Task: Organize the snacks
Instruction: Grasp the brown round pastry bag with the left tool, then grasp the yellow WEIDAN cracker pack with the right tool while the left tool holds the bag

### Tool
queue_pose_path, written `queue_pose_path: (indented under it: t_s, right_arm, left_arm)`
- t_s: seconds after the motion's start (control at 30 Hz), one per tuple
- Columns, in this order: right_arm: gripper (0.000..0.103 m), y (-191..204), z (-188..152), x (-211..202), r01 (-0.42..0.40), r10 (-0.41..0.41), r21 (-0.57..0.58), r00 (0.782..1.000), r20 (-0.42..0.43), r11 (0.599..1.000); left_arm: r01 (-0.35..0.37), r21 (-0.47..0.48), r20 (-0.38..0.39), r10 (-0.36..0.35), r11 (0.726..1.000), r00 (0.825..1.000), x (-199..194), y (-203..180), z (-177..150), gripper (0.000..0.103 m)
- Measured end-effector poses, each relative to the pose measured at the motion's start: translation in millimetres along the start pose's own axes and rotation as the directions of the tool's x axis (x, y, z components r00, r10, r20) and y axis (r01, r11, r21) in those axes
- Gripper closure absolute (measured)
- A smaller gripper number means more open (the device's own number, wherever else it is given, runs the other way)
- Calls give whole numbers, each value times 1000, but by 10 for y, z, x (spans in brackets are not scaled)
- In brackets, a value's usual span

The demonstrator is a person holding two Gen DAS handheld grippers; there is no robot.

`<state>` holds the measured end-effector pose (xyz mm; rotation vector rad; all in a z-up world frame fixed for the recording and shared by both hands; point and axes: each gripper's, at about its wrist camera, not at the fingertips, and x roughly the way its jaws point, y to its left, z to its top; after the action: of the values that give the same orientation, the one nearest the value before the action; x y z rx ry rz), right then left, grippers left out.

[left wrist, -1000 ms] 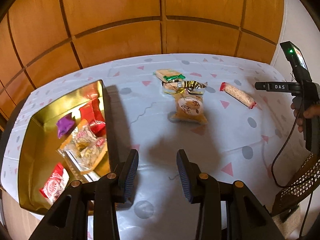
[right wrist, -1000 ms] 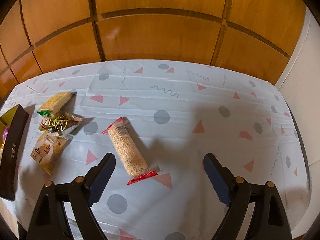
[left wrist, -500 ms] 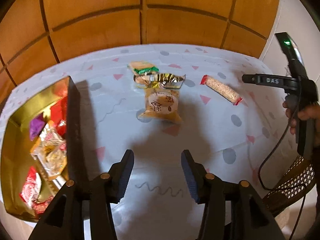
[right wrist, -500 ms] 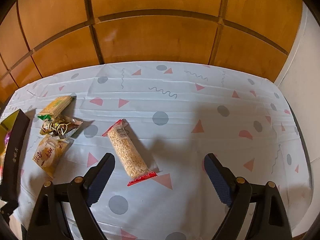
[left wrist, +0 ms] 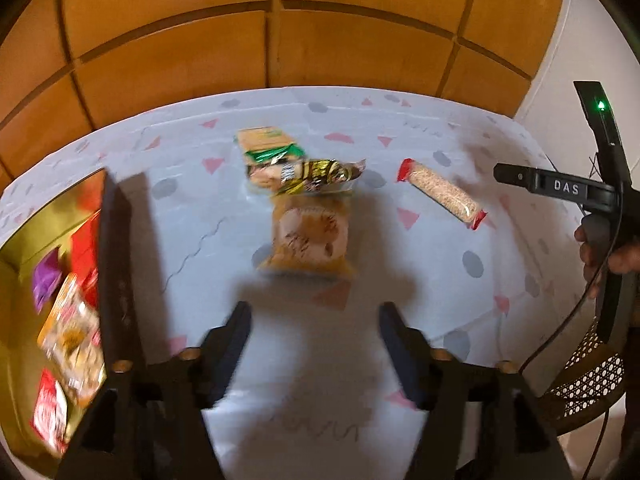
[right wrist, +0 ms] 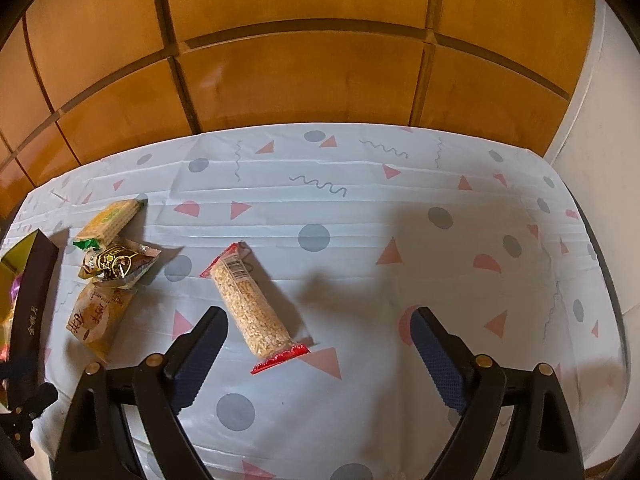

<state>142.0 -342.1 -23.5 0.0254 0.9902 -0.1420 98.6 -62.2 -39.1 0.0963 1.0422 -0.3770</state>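
Loose snacks lie on the patterned tablecloth: an orange-tan packet [left wrist: 306,236], a gold-and-black wrapper [left wrist: 312,174], a green-ended wafer pack [left wrist: 264,144] and a clear rice bar with red ends [left wrist: 442,194]. My left gripper [left wrist: 314,334] is open and empty, hovering just in front of the orange-tan packet. The gold box [left wrist: 24,240] at left holds several snacks. My right gripper [right wrist: 316,344] is open and empty above the rice bar [right wrist: 252,304]. The orange packet [right wrist: 100,314], gold wrapper [right wrist: 118,262] and wafer pack [right wrist: 110,218] lie to its left.
A wooden panelled wall [right wrist: 304,72] runs behind the table. The box's dark side wall [left wrist: 116,264] stands left of my left gripper. The other hand-held gripper and its cable [left wrist: 600,208] show at right, over a woven chair [left wrist: 588,380]. A white wall [right wrist: 600,160] is at right.
My left gripper has swung right from the box toward the orange-tan packet and its jaws have opened wider. My right gripper has barely moved, edging slightly closer to the rice bar.
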Motion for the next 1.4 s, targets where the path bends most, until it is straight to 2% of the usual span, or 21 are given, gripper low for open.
queue_pose_path:
  t_s: [0.13, 0.33, 0.5, 0.6, 0.63, 0.67, 0.73, 0.9, 1.07, 1.23, 1.4]
  right_arm:
    - [10, 21, -3, -2, -2, 2, -11, 1000, -1, 1000]
    - [10, 10, 11, -21, 0, 0, -8, 1000, 8, 1000]
    - [9, -138, 63, -34, 38, -40, 60, 999, 22, 997]
    - [9, -238, 89, -40, 41, -44, 113, 999, 24, 993]
    - [9, -252, 94, -35, 40, -43, 120, 999, 21, 992]
    - [9, -259, 97, -27, 41, -43, 122, 999, 18, 992]
    - [9, -248, 101, -6, 46, -48, 115, 999, 10, 992]
    - [9, -215, 93, 14, 56, -56, 91, 998, -2, 994]
    - [9, -196, 96, 36, 47, -46, 84, 999, -12, 995]
    - [9, -13, 66, 66, -47, 48, 18, 998, -40, 999]
    - [9, 278, -19, 113, -77, 70, -98, 995, -76, 992]
  left_arm:
    - [-7, 33, -16, 7, 999, 1000, 179, -24, 146, 30]
    - [-23, 18, -60, 24, 1000, 998, 510, -27, 328, 28]
    - [-53, -20, -82, 51, 998, 995, 729, 6, 417, 28]
    - [-40, -59, -85, 35, 997, 996, 826, 43, 443, 28]
    - [-44, -64, -72, 39, 997, 997, 817, 46, 443, 33]
    - [-41, -62, -62, 37, 997, 997, 810, 44, 441, 43]
    - [-33, -51, -47, 31, 998, 998, 798, 42, 433, 43]
    - [-22, -28, -3, 22, 999, 1000, 645, 60, 179, 44]
    - [-25, -11, 31, 25, 1000, 999, 418, 17, -210, 44]
    - [-70, 40, 98, 66, 997, 993, 270, -7, -566, 43]
    - [-83, 40, 123, 77, 996, 989, 221, 0, -660, 43]
